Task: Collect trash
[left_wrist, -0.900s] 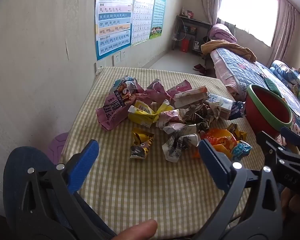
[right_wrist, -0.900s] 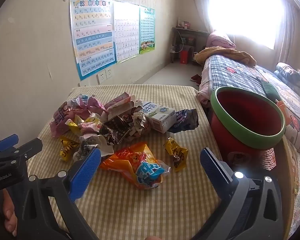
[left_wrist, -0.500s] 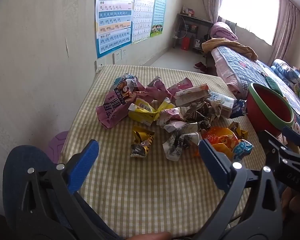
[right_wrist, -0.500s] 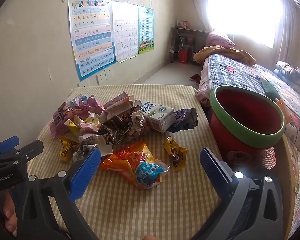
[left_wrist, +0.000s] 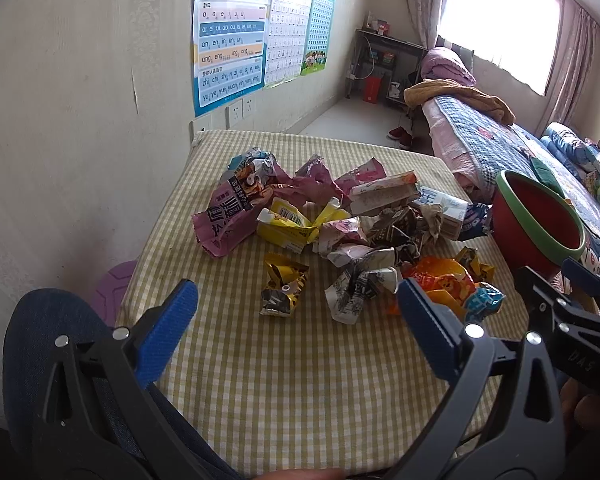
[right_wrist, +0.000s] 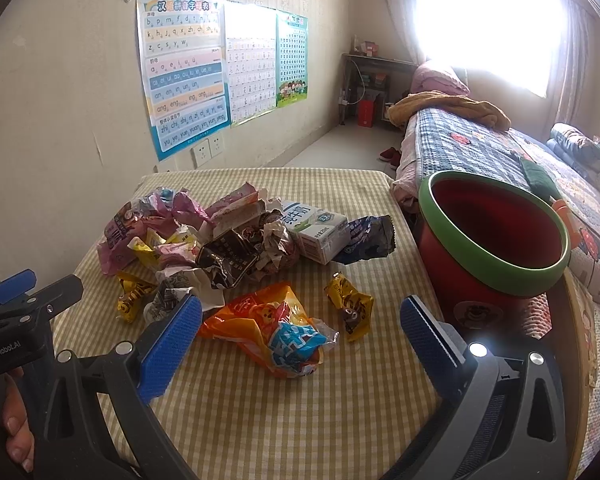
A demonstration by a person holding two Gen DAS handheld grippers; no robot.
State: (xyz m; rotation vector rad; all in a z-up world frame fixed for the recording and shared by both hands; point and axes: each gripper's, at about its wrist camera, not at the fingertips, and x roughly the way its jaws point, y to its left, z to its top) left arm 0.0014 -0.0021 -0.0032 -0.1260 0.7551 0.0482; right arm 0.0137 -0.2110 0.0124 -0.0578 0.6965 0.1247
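Crumpled, colourful trash [right_wrist: 236, 248] lies heaped on the checked tablecloth [right_wrist: 300, 420]. Both the left gripper [left_wrist: 296, 304] and the right gripper [right_wrist: 300, 312] gape wide, empty.

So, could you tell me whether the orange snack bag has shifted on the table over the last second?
No. The orange snack bag lies in the same spot beside the small yellow wrapper, on the checked tablecloth.

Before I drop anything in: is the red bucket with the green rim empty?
Apparently empty: the red plastic bucket with the green rim shows only bare red inner wall in the right wrist view; its very bottom is hidden.
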